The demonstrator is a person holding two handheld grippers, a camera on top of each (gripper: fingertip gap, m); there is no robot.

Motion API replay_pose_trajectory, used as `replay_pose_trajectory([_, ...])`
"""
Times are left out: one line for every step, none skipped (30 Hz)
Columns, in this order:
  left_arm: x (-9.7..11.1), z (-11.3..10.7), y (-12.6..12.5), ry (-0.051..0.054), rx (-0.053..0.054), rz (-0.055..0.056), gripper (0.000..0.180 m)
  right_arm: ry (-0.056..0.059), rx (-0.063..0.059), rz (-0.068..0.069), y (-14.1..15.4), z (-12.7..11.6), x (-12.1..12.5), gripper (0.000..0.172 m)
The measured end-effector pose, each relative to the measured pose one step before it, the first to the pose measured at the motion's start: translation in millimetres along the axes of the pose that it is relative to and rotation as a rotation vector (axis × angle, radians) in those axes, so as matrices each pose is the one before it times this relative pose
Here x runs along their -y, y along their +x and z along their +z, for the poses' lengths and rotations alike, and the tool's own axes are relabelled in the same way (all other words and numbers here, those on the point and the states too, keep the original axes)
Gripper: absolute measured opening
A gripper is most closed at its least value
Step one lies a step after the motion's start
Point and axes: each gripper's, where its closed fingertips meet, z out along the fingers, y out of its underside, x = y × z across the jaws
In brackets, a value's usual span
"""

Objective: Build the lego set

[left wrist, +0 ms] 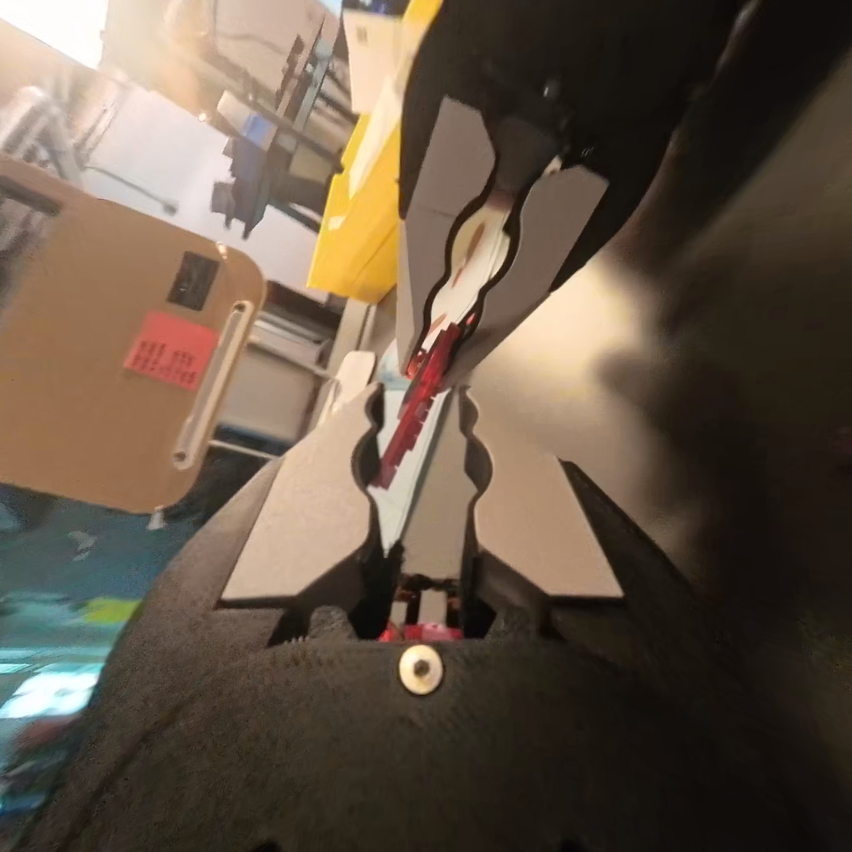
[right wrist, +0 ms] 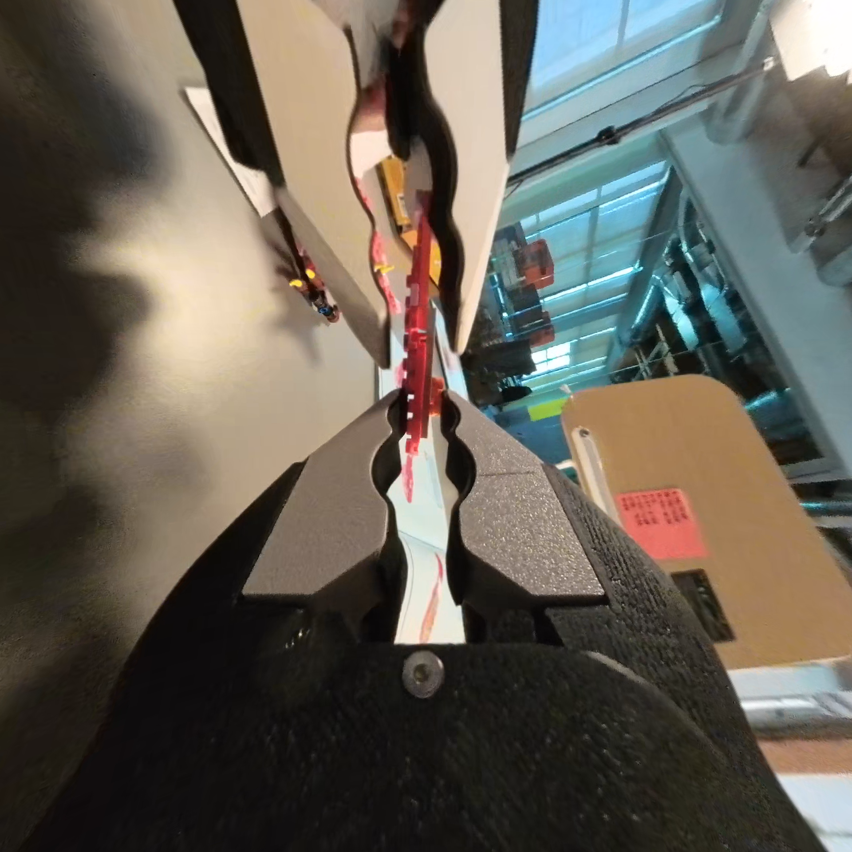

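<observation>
Two tools meet tip to tip over a pale bench, sharing a thin red toy-brick plate seen edge-on. Right tool, its dark grey fingers close together, pinches one end of the plate at the fingertips, the plate's studded face against one pad and a small orange piece on its back against the other. Left tool has its light grey fingers spread wider than the plate is thick; the plate stands in the gap between them with space on both sides, so this tool is not gripping it. In the left wrist view the right tool reaches in from above, its tips clamped on the plate's far end. Behind the plate, white paper with red drawings lies on the bench, and a yellow box stands further back. A few small coloured toy pieces sit on the bench beside the left tool's finger. Off the bench edge stands a brown board with rounded corners, a pale handle and a red sticker. Shelving and windows fill the blurred background.
</observation>
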Motion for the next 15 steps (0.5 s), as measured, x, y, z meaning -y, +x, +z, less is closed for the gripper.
replay_pose_trajectory([2.30,-2.64,0.95,0.0413,-0.0360,-0.0514,0.040,0.0183,0.0177,0.0418,0.29,-0.98,-1.59,0.012])
replay_pose_trajectory([1.27,-1.99,1.70,0.0314,-0.0400,-0.0487,0.050,0.0222,0.0172,0.0482,0.47,-1.01,-0.69,0.012])
replay_pose_trajectory([-0.89,-1.31,-0.42,0.0174,-0.0250,-0.0512,0.058,0.0340,0.0224,0.0531,-0.14,-1.53,1.91,0.012])
replay_pose_trajectory([-2.18,-0.77,0.08,0.0094,-0.0274,-0.0452,0.065,0.0392,0.0207,0.0649,0.41,-1.85,3.75,0.011])
replay_pose_trajectory([-2.23,-0.29,-1.33,0.0065,-0.0162,-0.0419,0.070,0.0349,0.0168,0.0663,1.15,-1.87,4.52,0.011])
replay_pose_trajectory([-1.97,0.25,-2.09,0.0053,-0.0064,-0.0356,0.071,0.0349,0.0193,0.0525,-0.01,-1.76,5.61,0.011])
replay_pose_trajectory([-1.58,0.54,-0.36,0.0052,-0.0098,-0.0224,0.070,0.0307,0.0132,0.0357,-0.28,-1.22,5.31,0.011])
replay_pose_trajectory([1.43,-0.32,1.00,0.0211,-0.0055,0.0021,0.066,0.0282,0.0161,0.0181,-1.98,-0.92,5.04,0.011])
replay_pose_trajectory([5.75,-1.41,1.47,0.0423,0.0036,0.0224,0.056,0.0178,0.0208,0.0073,-3.59,0.01,3.41,0.011])
replay_pose_trajectory([9.28,-1.88,2.27,0.0538,0.0059,0.0326,0.045,0.0063,0.0204,0.0005,-4.17,0.71,1.28,0.011])
replay_pose_trajectory([9.92,-1.29,1.62,0.0494,0.0110,0.0334,0.037,0.0036,0.0188,-0.0070,-4.25,0.71,0.73,0.011])
replay_pose_trajectory([8.11,-0.29,1.35,0.0337,0.0104,0.0347,0.034,0.0016,0.0115,-0.0105,-3.05,0.63,0.39,0.011])
replay_pose_trajectory([4.82,0.43,0.91,0.0158,0.0104,0.0354,0.031,-0.0006,0.0056,-0.0091,-1.68,0.35,0.18,0.011])
replay_pose_trajectory([0.04,0.88,1.85,-0.0072,0.0025,0.0299,0.029,0.0038,0.0050,-0.0045,-1.12,-0.01,1.07,0.011])
replay_pose_trajectory([-2.19,1.19,1.54,-0.0143,0.0015,0.0242,0.026,0.0048,0.0034,-0.0024,-0.49,-0.17,1.07,0.011])
